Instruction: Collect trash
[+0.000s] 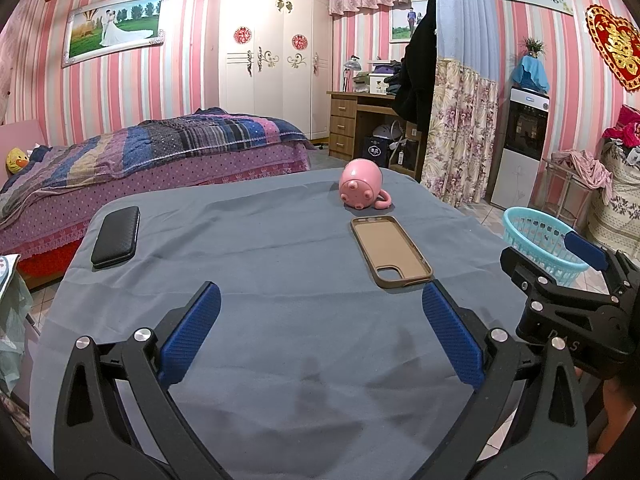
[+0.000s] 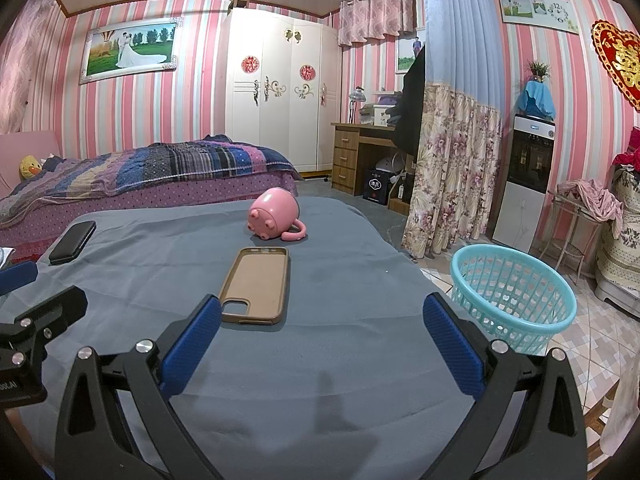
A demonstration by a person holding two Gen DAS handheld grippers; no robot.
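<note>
Just beyond right tongs: phone case.

The wall clock shows the numbers 12 and 6. The red heart on the wall has a big gold Chinese sign. Letters on the right gripper's black body are too faint to read.

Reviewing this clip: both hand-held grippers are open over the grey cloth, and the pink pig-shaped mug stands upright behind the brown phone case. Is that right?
Not quite. The pink pig-shaped mug lies on its side, footed base towards the camera, as the right wrist view shows. The rest holds: both the left hand-held gripper and the right hand-held gripper are open over the grey cloth, with the mug behind the brown phone case.
</note>
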